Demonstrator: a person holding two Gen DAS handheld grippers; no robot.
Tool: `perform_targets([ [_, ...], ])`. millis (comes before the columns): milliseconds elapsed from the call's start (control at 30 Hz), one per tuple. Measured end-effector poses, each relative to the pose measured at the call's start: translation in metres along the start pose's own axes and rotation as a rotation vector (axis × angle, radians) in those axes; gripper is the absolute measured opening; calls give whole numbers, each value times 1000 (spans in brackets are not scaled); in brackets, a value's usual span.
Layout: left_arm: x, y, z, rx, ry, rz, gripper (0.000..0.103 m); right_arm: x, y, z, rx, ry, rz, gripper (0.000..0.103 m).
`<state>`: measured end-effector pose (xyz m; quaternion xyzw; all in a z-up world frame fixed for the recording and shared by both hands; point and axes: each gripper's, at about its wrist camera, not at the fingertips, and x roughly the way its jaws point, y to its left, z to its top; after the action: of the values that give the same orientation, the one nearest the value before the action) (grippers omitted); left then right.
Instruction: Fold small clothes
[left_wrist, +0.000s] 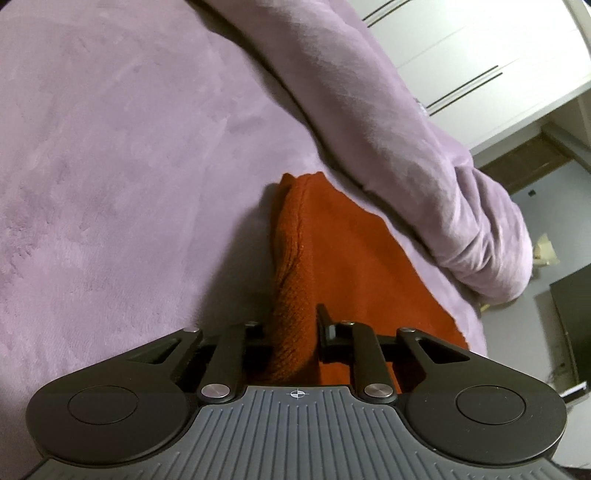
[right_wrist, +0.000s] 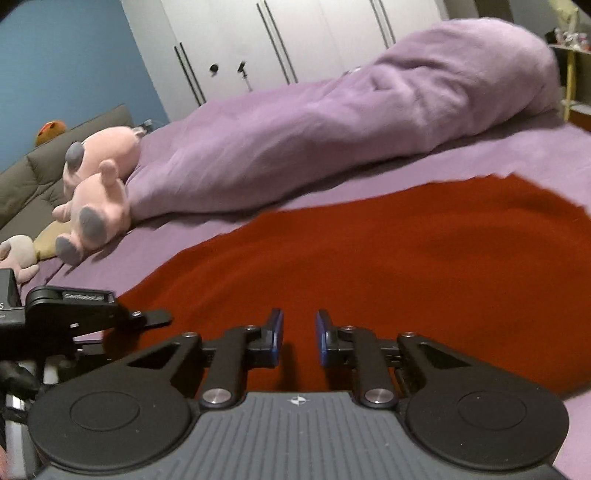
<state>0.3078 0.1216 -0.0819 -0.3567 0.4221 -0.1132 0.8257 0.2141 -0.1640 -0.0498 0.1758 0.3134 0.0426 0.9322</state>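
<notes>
A small rust-red knit garment (left_wrist: 354, 258) lies on a lilac bed cover (left_wrist: 110, 166). In the left wrist view my left gripper (left_wrist: 293, 332) is shut on a raised fold of its near edge; the cloth bunches up between the fingers. In the right wrist view the same garment (right_wrist: 369, 258) spreads flat across the bed. My right gripper (right_wrist: 298, 334) hovers just over its near edge, blue pads a little apart, holding nothing. The left gripper's body (right_wrist: 74, 310) shows at the left edge of that view.
A rolled lilac duvet (right_wrist: 332, 122) lies along the far side of the bed, close behind the garment. Pink plush toys (right_wrist: 96, 192) sit at the left by a grey headboard (right_wrist: 55, 155). White wardrobe doors (right_wrist: 277, 44) stand behind.
</notes>
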Motion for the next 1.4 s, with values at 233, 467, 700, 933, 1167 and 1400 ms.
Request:
perform_targets([
  [233, 2, 7, 3, -63, 0, -18, 26, 24, 26, -27, -171, -5, -99, 17],
  [467, 2, 6, 4, -63, -2, -6, 20, 17, 36, -32, -256, -16, -137, 17],
  [700, -17, -25, 10, 39, -44, -20, 16, -4, 13, -13, -113, -20, -53, 20],
  [933, -27, -112, -5, 241, -89, -102, 15, -54, -43, -12, 44, -136, -146, 26],
  [1167, 22, -200, -85, 516, -31, -121, 15, -87, -104, -8, 199, -195, -232, 26],
  [1400, 59, -199, -151, 618, 86, -109, 22, -94, -127, -18, 224, -165, -255, 26],
])
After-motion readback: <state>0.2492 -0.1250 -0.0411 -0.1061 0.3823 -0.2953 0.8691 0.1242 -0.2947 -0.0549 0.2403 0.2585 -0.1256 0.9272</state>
